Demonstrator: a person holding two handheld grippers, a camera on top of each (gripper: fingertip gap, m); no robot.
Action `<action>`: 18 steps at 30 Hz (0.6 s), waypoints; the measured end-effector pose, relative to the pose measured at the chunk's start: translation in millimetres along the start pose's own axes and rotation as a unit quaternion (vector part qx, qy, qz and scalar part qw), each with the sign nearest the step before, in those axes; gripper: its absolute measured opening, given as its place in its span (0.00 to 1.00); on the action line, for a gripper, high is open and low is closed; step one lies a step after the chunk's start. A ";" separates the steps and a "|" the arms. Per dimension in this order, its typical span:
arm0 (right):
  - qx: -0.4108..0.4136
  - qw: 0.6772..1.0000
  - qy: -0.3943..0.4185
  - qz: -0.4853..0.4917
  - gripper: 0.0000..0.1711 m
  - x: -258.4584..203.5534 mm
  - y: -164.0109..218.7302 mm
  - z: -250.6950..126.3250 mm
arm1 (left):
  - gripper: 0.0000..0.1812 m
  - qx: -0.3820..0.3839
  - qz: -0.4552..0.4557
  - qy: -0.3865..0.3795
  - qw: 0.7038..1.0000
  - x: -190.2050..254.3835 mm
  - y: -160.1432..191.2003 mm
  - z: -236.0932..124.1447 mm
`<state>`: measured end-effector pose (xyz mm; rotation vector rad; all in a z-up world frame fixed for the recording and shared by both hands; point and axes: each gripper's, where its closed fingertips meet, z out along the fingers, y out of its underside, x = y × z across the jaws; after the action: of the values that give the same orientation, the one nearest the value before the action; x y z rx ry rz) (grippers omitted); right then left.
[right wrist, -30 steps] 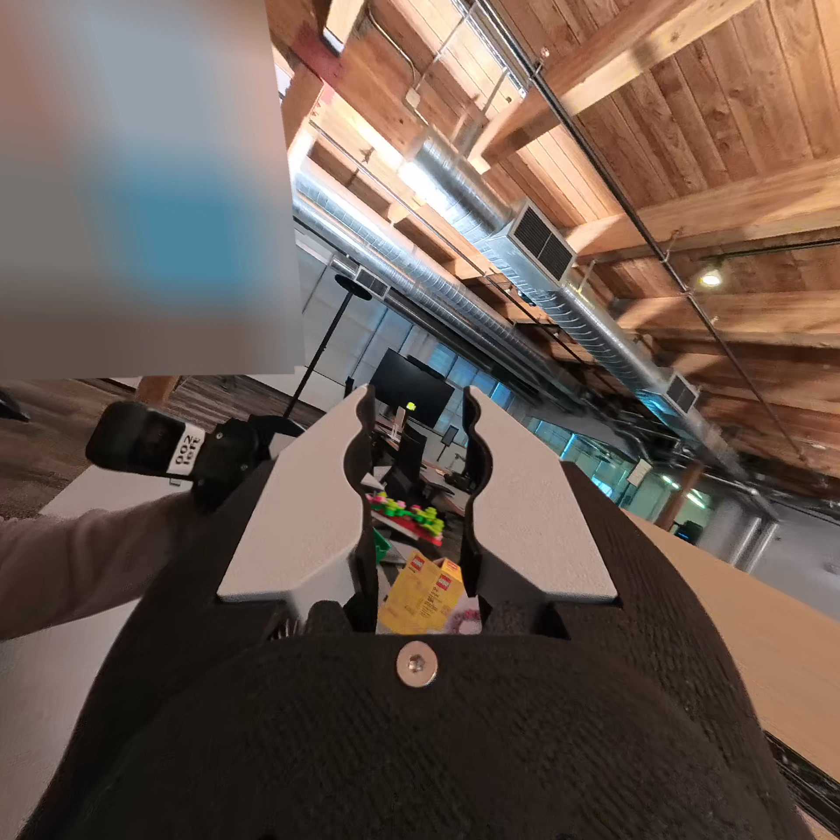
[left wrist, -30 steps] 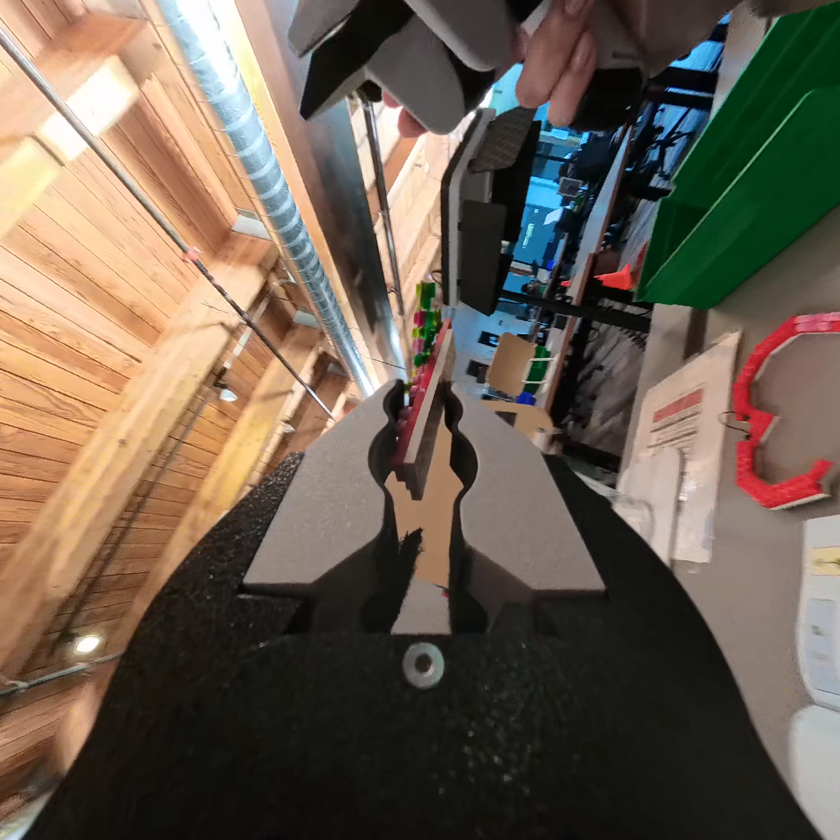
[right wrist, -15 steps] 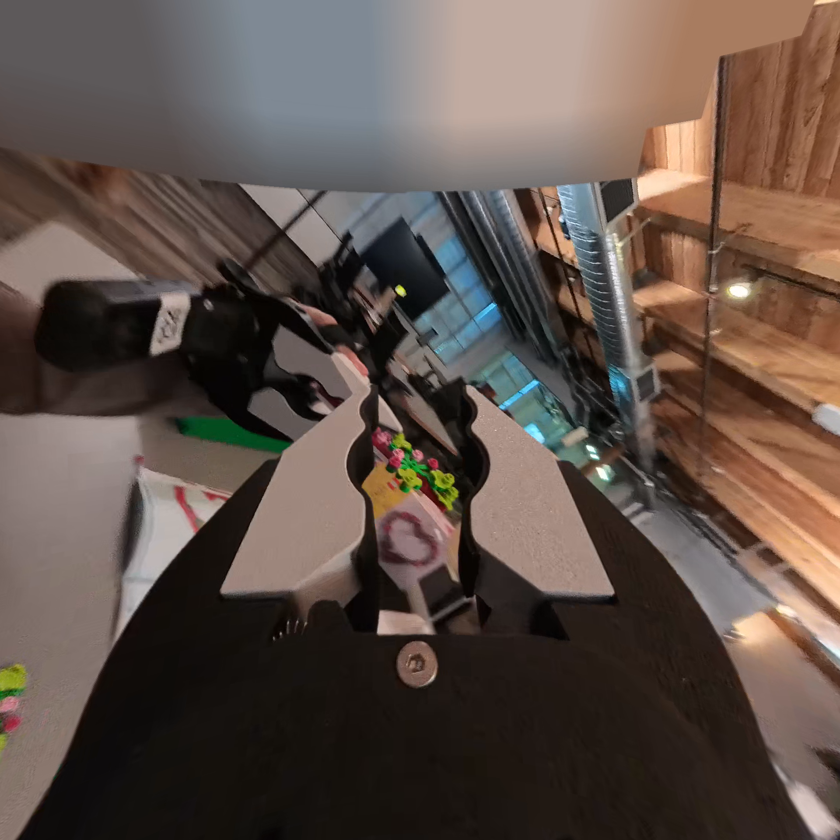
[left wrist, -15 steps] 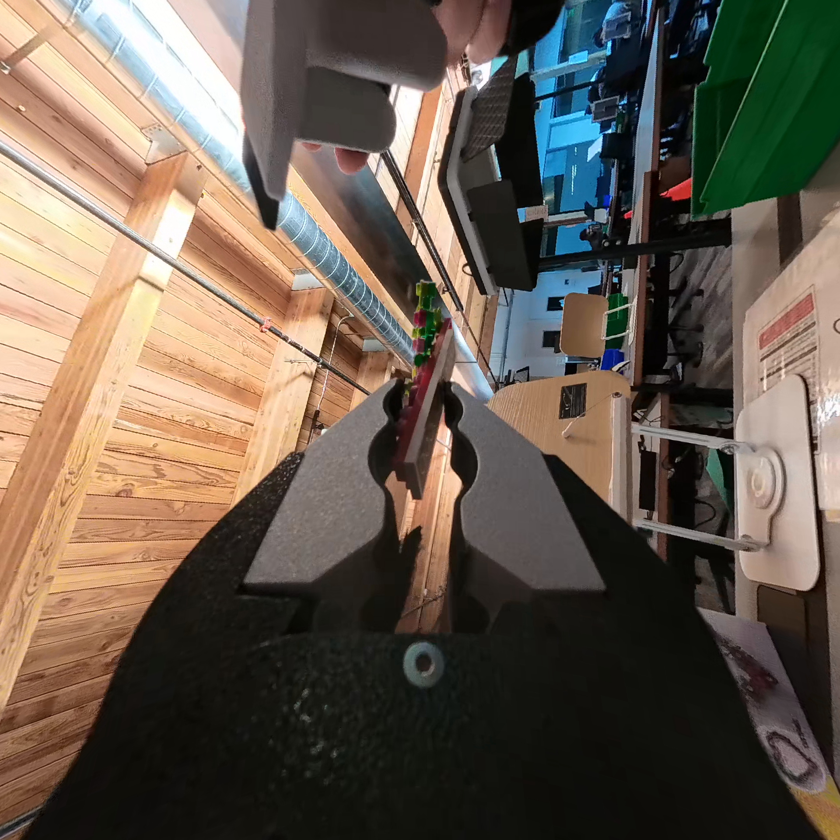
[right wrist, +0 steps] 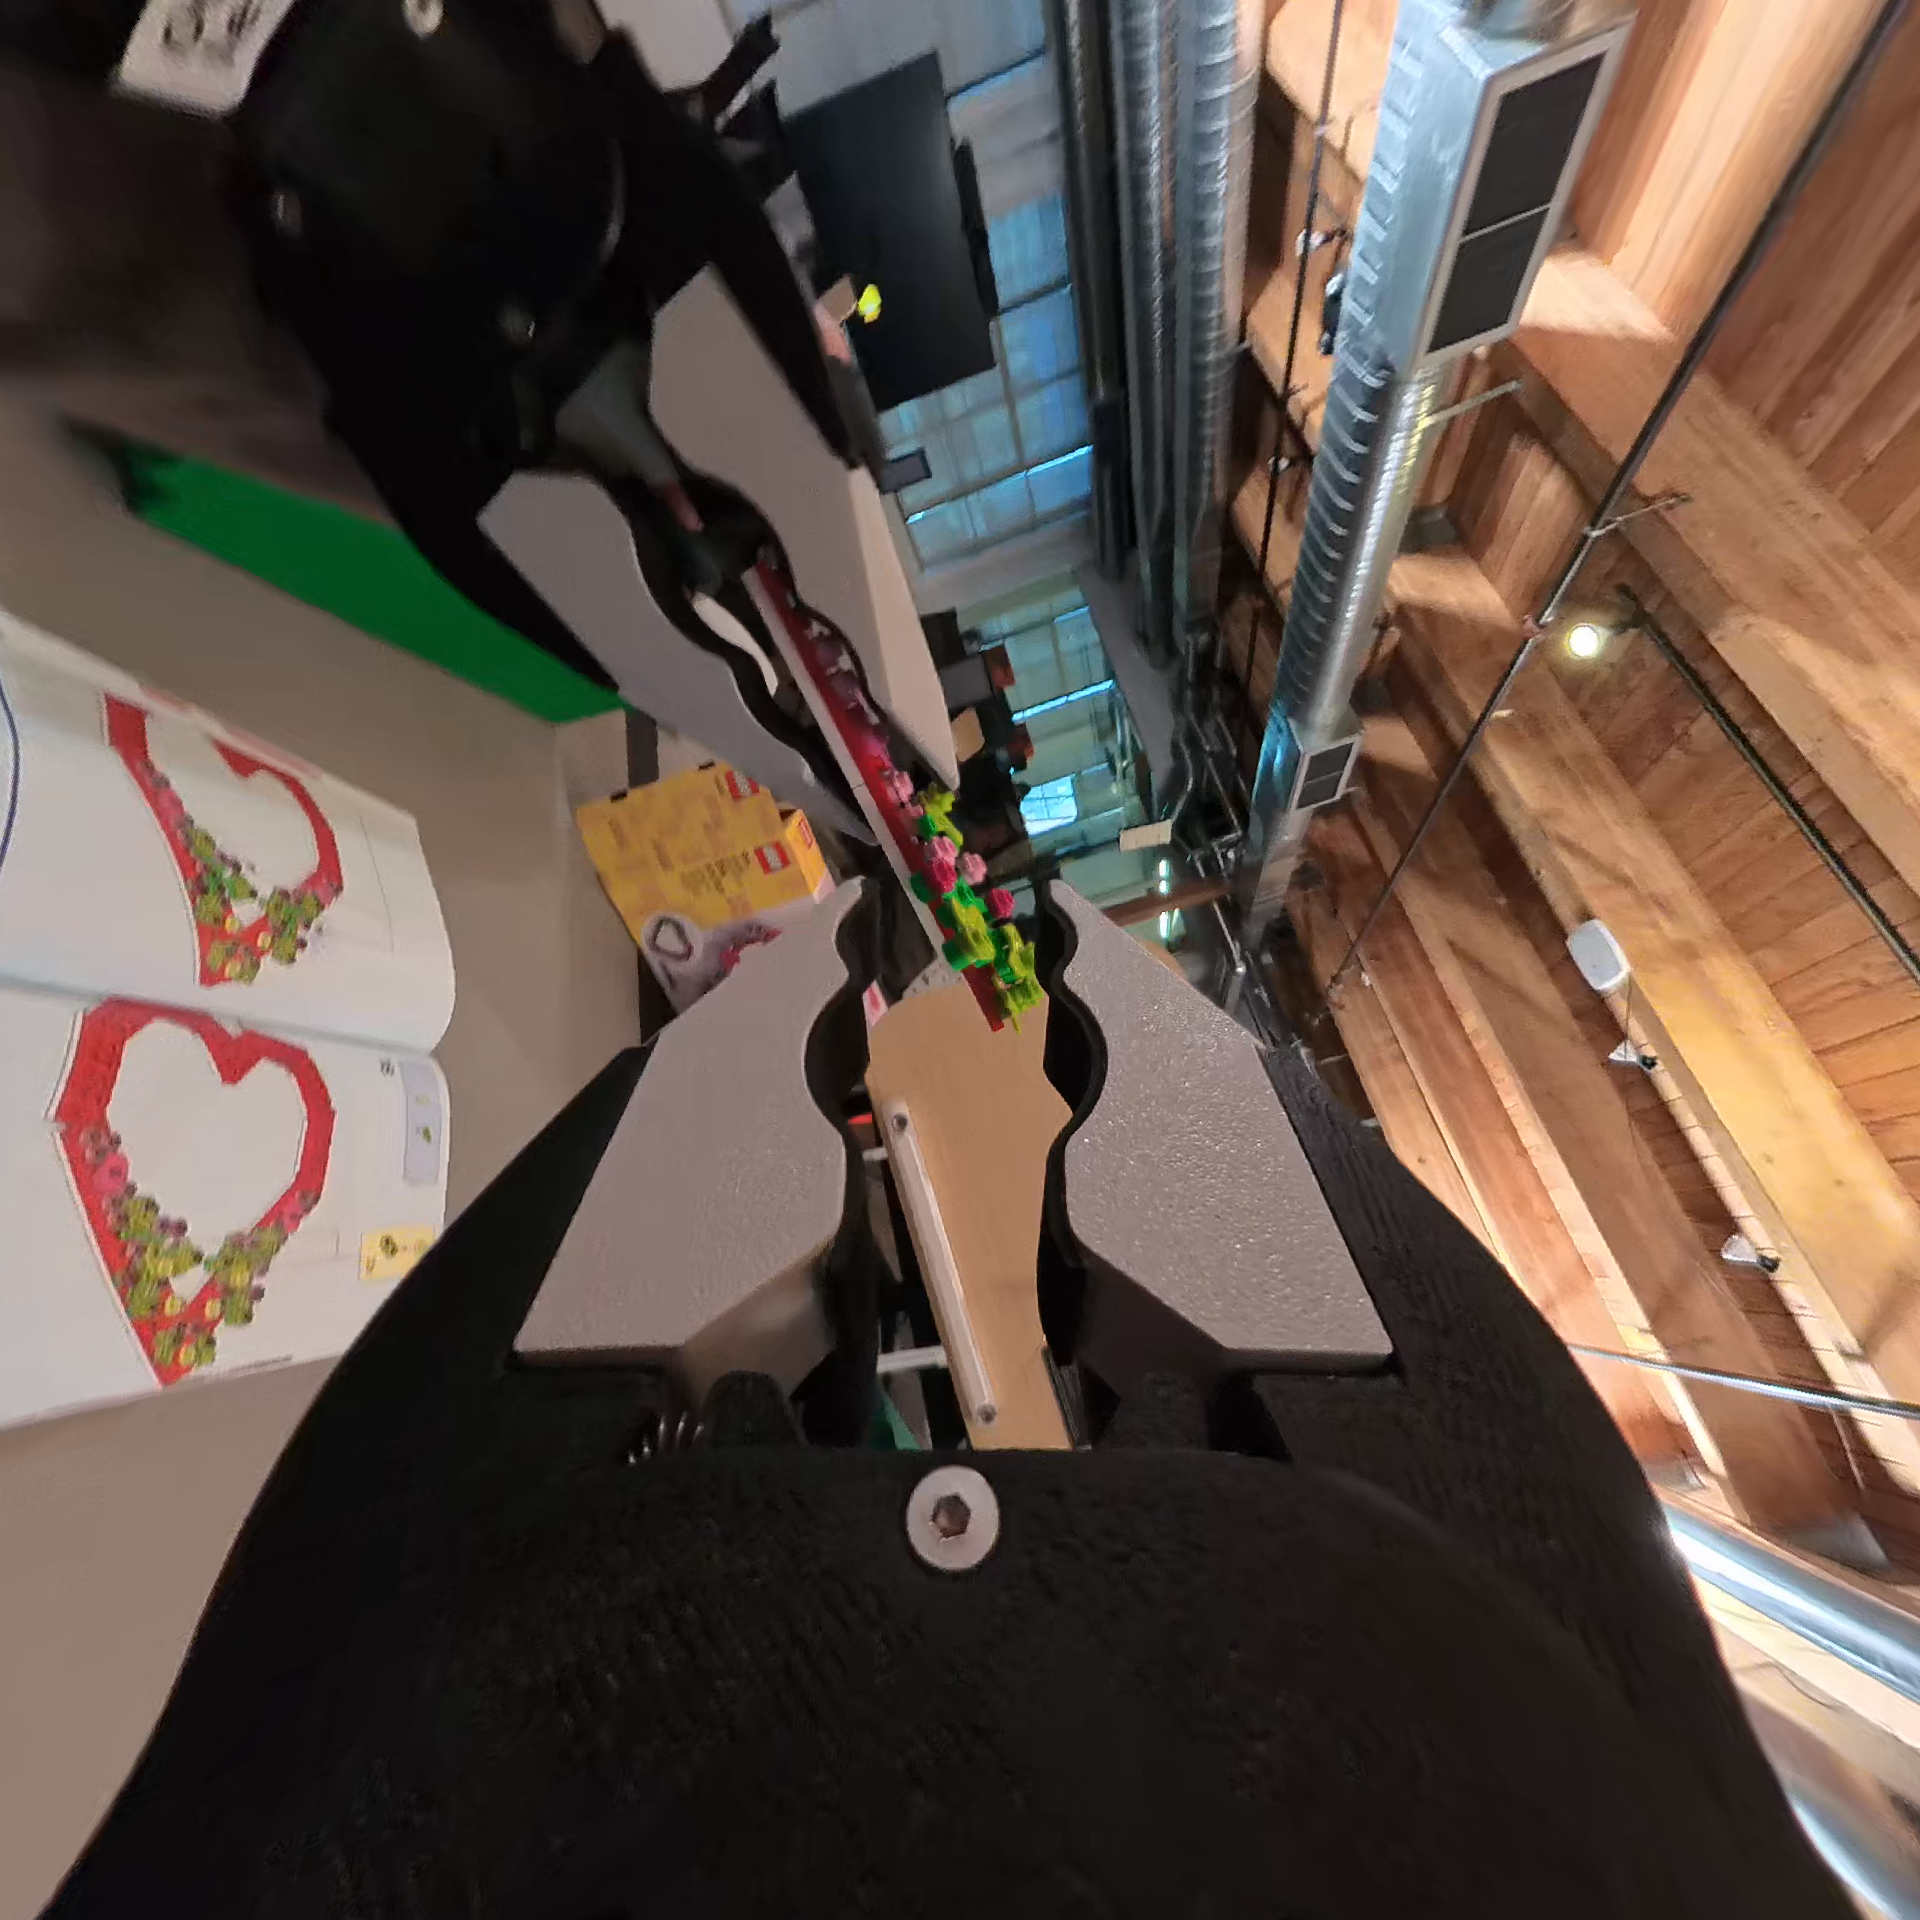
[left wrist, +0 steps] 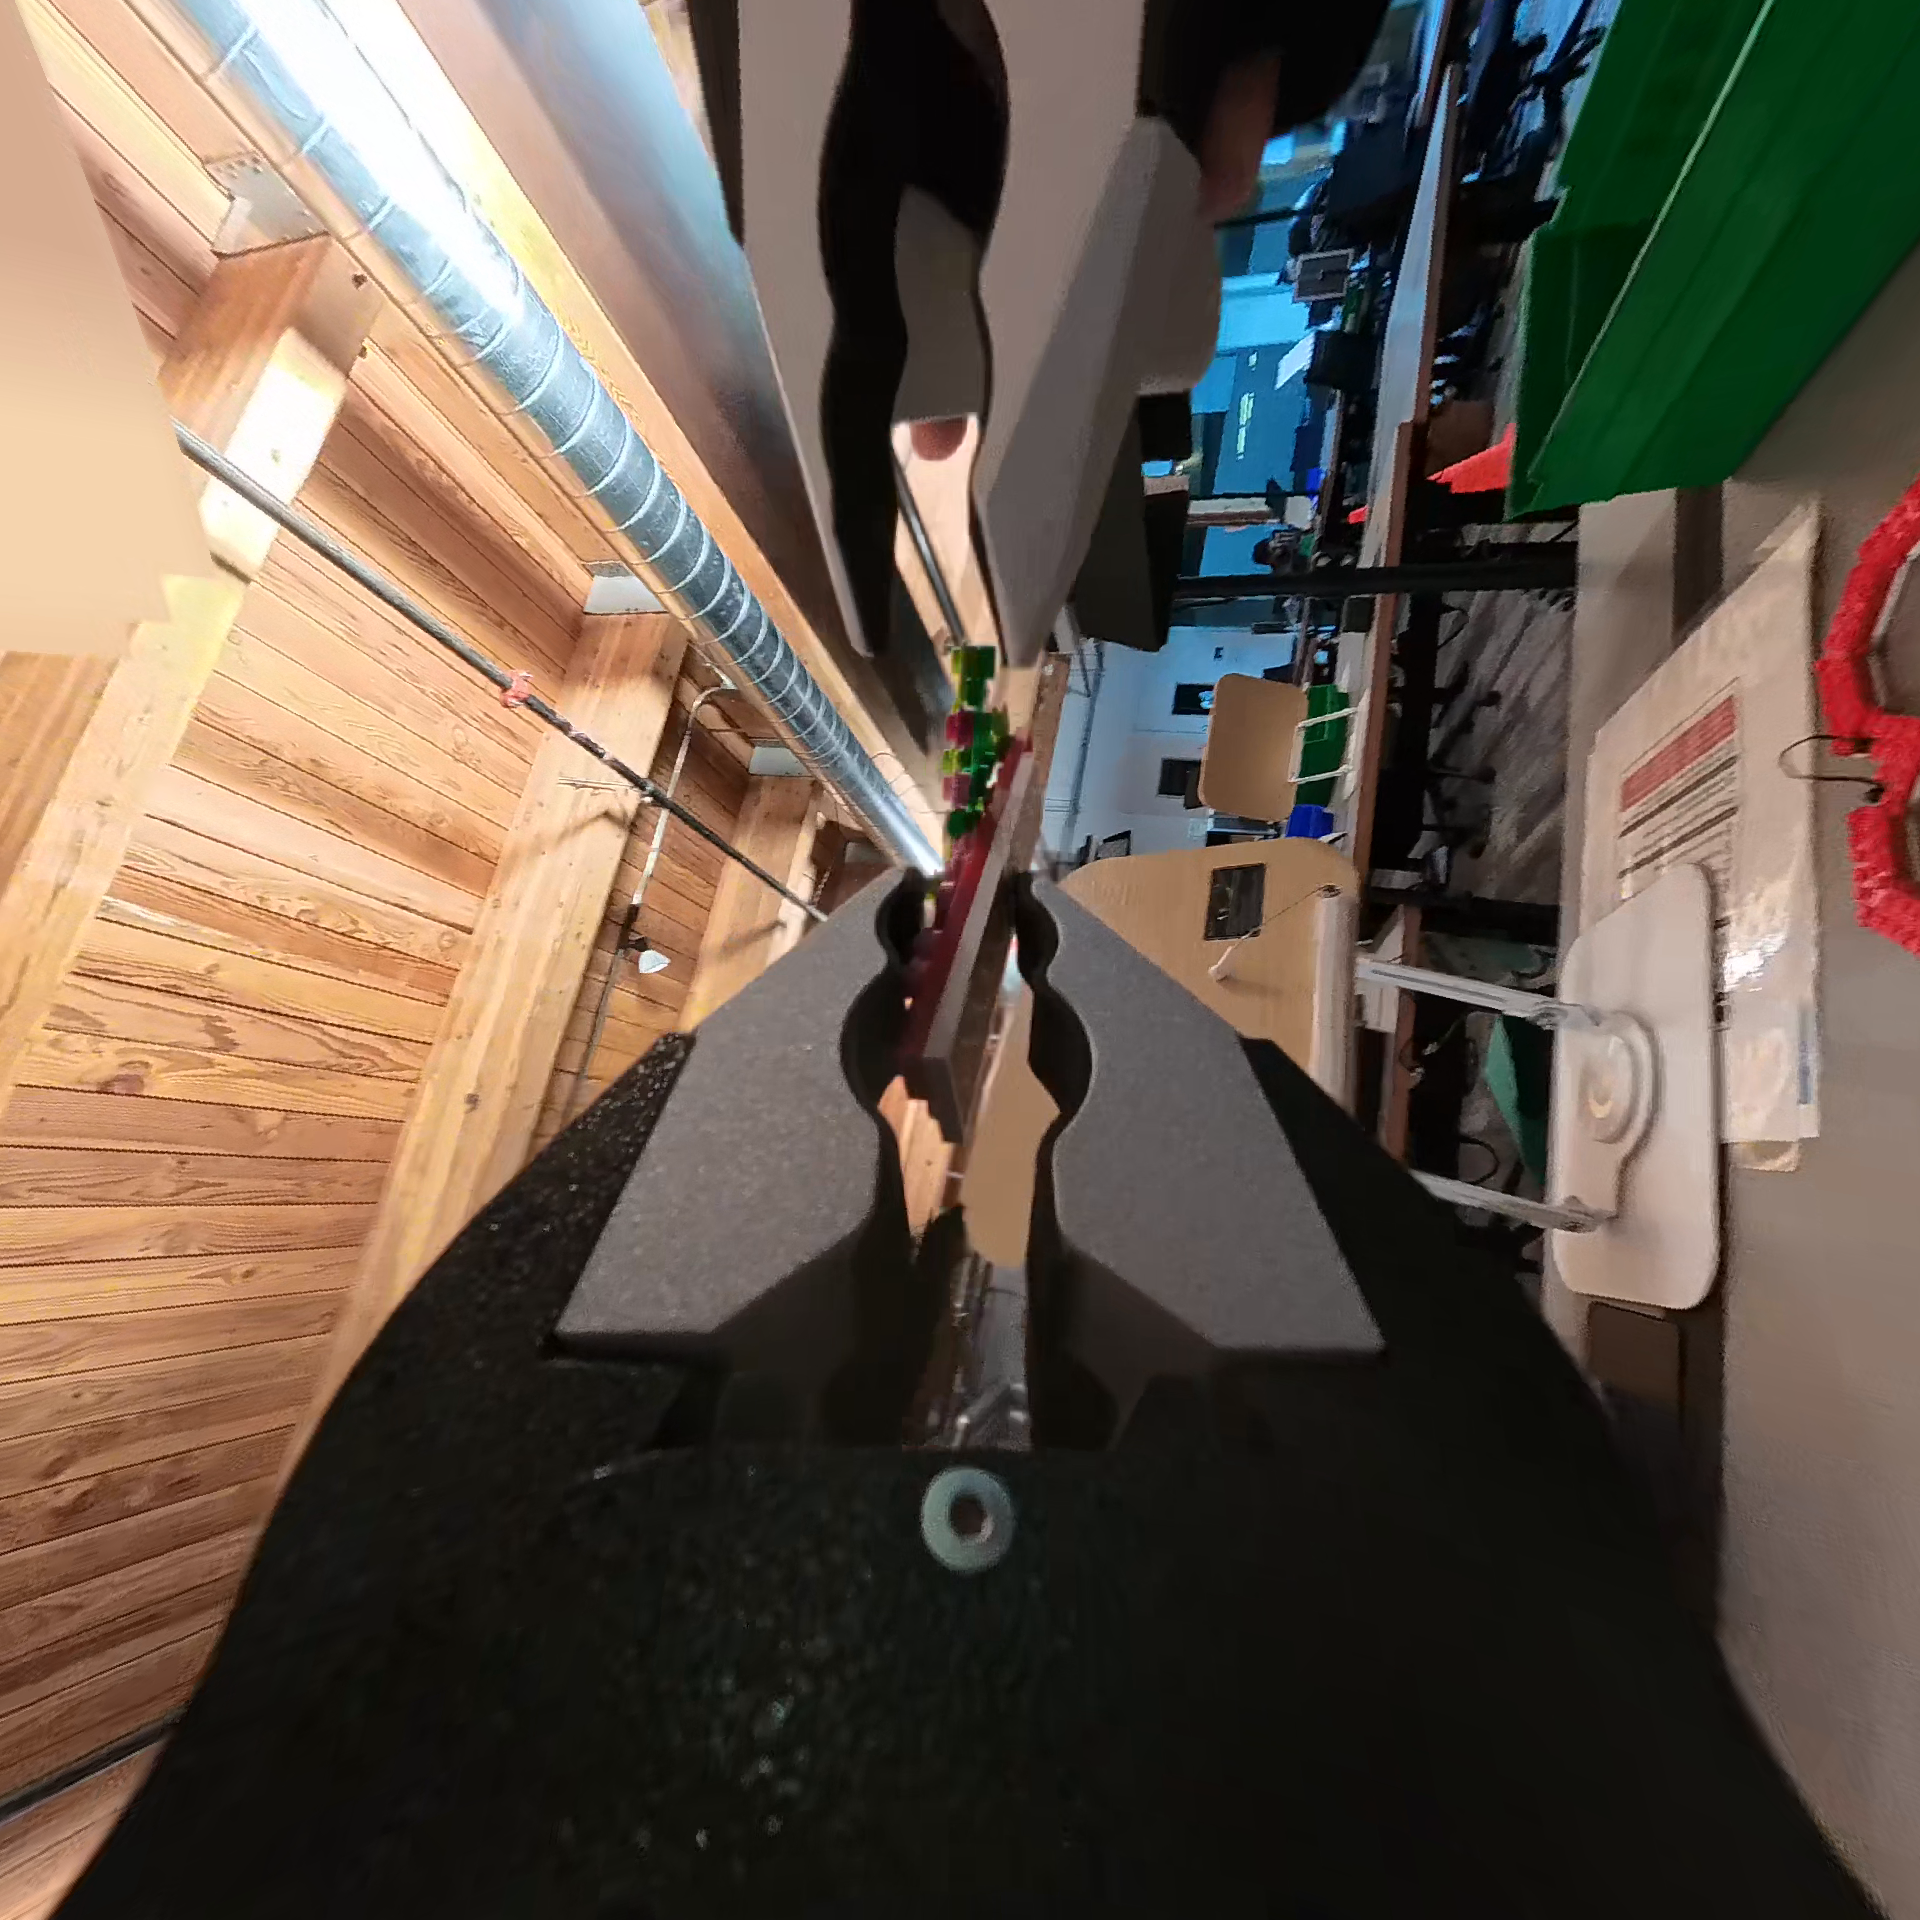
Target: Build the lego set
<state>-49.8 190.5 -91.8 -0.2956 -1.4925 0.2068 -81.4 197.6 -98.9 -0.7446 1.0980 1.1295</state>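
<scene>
In the left wrist view, your left gripper (left wrist: 968, 883) pinches a flat red Lego strip (left wrist: 961, 956) edge-on between its dark grey fingers (left wrist: 769, 1122), with pink and green flower pieces (left wrist: 968, 727) studding the far end beyond the fingertips. Your right gripper (left wrist: 935, 644) reaches in from the top of the frame, its pale fingers parted and their tips close to the strip's flowered end. To the right, on the grey table (left wrist: 1808, 1455), lie a red Lego heart frame (left wrist: 1870, 790), a green bin (left wrist: 1704, 260) and a printed sheet in a clear sleeve (left wrist: 1704, 831).

In the right wrist view, your right gripper (right wrist: 951, 904) has its fingers spread with nothing between the pads; the strip's flowered tip (right wrist: 971, 914) hangs just ahead of the gap. Your left gripper (right wrist: 831, 727) grips the strip farther up, held in the air above the table. On the left lie the open instruction booklet (right wrist: 208, 935) with its heart pictures and a yellow Lego box (right wrist: 707, 842).
</scene>
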 end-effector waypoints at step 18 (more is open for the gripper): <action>-0.043 0.998 -0.041 0.004 0.04 -10.6 13.0 -2.0 | 0.20 0.077 -0.201 0.101 0.971 4.6 -18.7 -8.9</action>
<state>-48.0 199.3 -106.1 -0.3664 -1.5833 0.1628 -66.0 185.6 -107.2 -0.9242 1.1262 0.6285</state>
